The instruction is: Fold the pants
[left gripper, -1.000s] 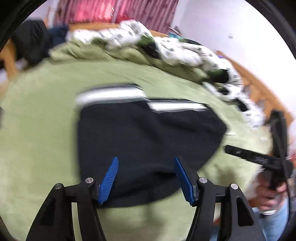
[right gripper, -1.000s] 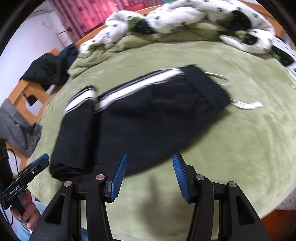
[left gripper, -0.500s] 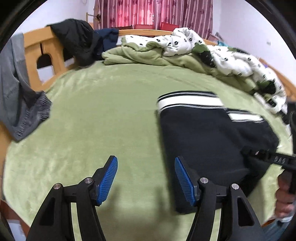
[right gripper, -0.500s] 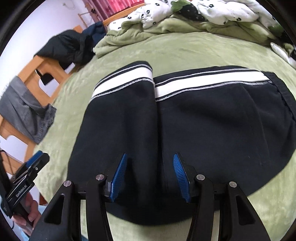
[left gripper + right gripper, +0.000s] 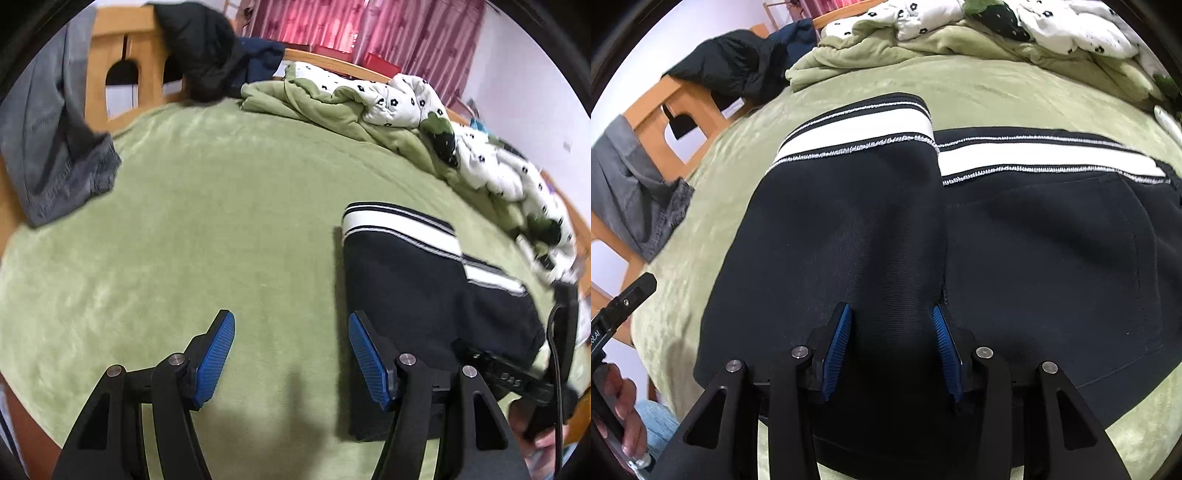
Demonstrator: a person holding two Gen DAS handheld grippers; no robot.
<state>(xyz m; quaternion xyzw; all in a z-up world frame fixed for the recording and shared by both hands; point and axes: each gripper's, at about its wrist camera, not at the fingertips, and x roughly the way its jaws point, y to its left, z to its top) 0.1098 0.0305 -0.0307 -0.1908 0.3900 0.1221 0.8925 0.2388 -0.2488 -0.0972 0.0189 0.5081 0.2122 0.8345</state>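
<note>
Pants: we see the black pants (image 5: pixel 1015 240) with white stripes folded on the green blanket (image 5: pixel 184 240). In the left view they lie at 3 o'clock. In the right view they fill the middle.
Left gripper: our left gripper (image 5: pixel 291 354) has its blue jaws wide apart. Nothing is between them, just blanket. The right jaw is beside the edge of the pants.
Right gripper: our right gripper (image 5: pixel 892 347) is down on the pants, and its jaws are closing. Black cloth sits between them. We cannot tell if they pinch it yet.
Other stuff: a spotted quilt (image 5: pixel 399 99) is at 1 o'clock. Gray clothes (image 5: pixel 48 140) hang at 10 o'clock.
</note>
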